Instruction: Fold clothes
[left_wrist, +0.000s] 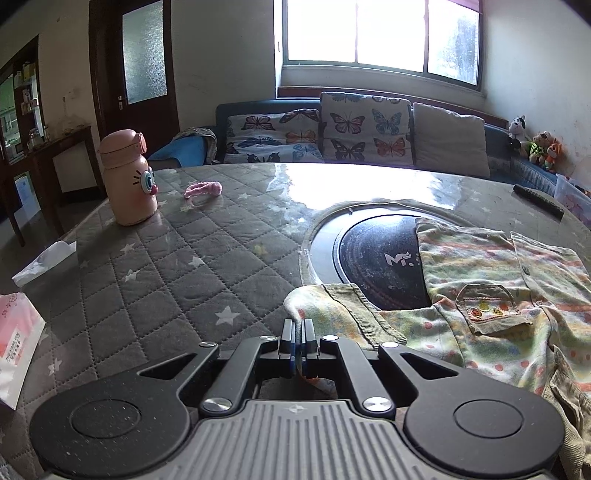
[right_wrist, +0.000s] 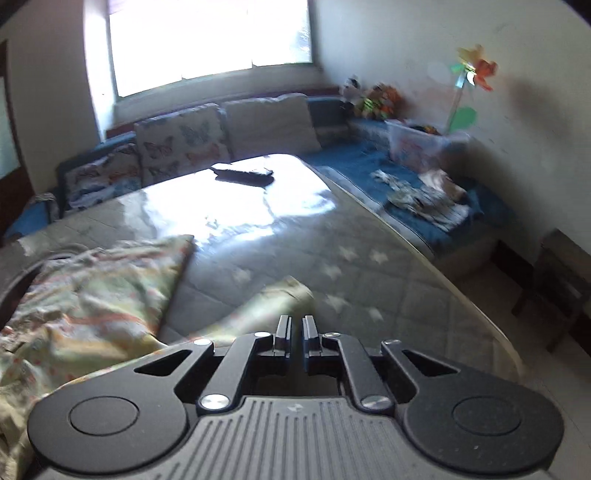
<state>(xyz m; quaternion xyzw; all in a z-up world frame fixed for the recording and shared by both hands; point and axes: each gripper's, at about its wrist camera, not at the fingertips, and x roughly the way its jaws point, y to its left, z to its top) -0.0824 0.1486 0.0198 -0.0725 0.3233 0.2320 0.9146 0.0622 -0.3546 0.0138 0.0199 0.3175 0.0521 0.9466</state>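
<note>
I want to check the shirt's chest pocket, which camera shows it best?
The left wrist view: the chest pocket lies sharp and unobstructed on the shirt. The right wrist view shows only blurred, rumpled shirt fabric, with no pocket discernible.

Table (left_wrist: 192, 236) in front, sofa (left_wrist: 524, 162) behind it, under the window (left_wrist: 384, 33). On the table's left part: bottle (left_wrist: 127, 177) upright, hairband (left_wrist: 203, 189) just right of it, tissue (left_wrist: 46, 261) and bag (left_wrist: 16, 339) at the left edge. Set into the table's middle: hotplate (left_wrist: 376, 258). Over the hotplate's right side and spreading right: shirt (left_wrist: 491, 280), one sleeve (left_wrist: 325, 310) stretched left, its end between the left gripper (left_wrist: 298, 334) fingers. Remote (left_wrist: 537, 200) at the far right. Toys (left_wrist: 535, 146) on the sofa's right end. Clothes (right_wrist: 424, 199) stacked on the sofa right of the table.
</note>
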